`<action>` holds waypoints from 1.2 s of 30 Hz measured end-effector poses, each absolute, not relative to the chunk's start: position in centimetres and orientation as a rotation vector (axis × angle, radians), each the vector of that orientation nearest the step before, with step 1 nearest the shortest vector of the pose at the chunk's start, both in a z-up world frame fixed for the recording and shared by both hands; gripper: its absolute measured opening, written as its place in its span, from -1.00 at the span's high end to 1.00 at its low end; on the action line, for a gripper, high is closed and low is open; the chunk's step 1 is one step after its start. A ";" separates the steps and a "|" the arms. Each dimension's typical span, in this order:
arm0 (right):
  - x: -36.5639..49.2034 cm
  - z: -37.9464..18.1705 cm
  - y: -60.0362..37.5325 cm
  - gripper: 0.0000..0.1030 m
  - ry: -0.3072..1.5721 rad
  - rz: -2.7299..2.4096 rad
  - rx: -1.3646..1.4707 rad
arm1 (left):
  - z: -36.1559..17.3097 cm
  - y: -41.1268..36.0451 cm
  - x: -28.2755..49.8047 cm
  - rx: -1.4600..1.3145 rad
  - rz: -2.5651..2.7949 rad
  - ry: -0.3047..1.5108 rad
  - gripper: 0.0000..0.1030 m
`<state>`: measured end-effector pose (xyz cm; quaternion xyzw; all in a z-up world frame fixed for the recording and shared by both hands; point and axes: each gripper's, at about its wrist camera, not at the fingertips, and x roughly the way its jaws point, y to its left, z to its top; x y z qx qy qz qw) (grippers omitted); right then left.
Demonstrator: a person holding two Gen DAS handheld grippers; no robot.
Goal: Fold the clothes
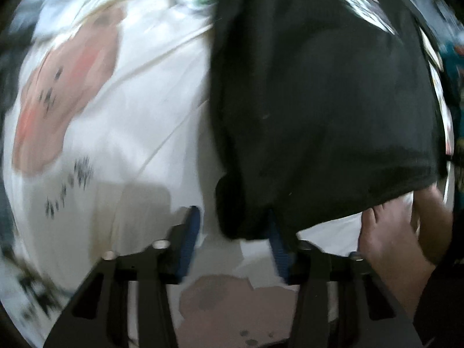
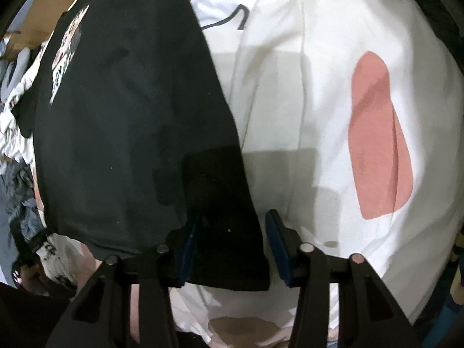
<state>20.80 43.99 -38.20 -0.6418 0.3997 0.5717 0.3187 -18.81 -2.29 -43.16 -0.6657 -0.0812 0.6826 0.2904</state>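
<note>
A black T-shirt (image 1: pixel 319 101) with a printed picture (image 2: pixel 66 55) lies spread on white cloth with pink patches (image 1: pixel 101 116). In the left wrist view my left gripper (image 1: pixel 235 237) straddles the shirt's lower corner. The black fabric drapes over the right pad (image 1: pixel 278 249), while the left pad (image 1: pixel 192 232) stands apart from it over white cloth. In the right wrist view my right gripper (image 2: pixel 233 243) points down over another corner of the black T-shirt (image 2: pixel 130 116). That corner lies between the blue pads (image 2: pixel 277 243), which show gaps and no pinch.
The white cloth with a pink patch (image 2: pixel 374 139) fills the right of the right wrist view. A white garment with orange letters (image 2: pixel 226 0) lies at the top. Crumpled clothes (image 2: pixel 14 121) are piled at the left edge. A person's bare hand or foot (image 1: pixel 391 232) sits by the shirt's hem.
</note>
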 end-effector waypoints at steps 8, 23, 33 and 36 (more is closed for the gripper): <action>20.9 -35.9 43.6 0.95 1.015 1.567 -1.683 | -41.4 -2.2 -20.3 -1.654 1.788 -0.191 0.89; 22.7 -30.9 48.9 0.95 1.001 1.606 -1.578 | -41.9 -2.5 -27.5 -1.695 1.758 -0.426 0.89; 23.0 -31.6 50.0 0.95 1.001 1.588 -1.567 | -44.4 -3.2 -30.8 -1.836 1.599 -0.517 0.89; 23.5 -31.3 49.8 0.95 1.011 1.596 -1.565 | -44.0 -4.5 -31.2 -1.860 1.549 -0.536 0.88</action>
